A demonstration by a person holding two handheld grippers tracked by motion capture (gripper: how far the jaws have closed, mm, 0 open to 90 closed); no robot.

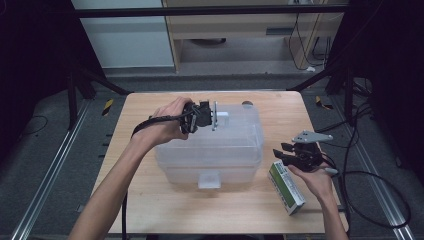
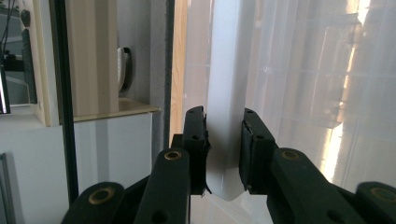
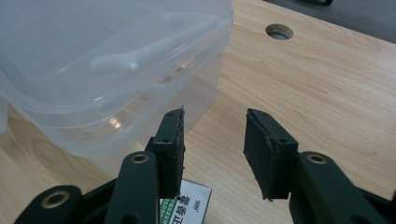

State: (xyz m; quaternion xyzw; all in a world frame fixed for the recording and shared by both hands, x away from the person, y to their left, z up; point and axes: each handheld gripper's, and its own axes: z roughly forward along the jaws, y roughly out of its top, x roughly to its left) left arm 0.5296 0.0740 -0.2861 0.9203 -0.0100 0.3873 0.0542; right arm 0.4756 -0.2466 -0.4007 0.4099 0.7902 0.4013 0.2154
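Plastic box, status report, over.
Left gripper clamped on box latch. Right gripper open, jaws empty, above green carton. Plastic box lidded. Nothing obstructing.

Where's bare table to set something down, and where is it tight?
Free: the wooden table's left strip beside the clear bin, and the front edge below it. Some bare wood lies behind the right gripper, toward the cable hole. Tight: front right, where the green box lies beside the bin. The left gripper is clamped on the bin's latch.
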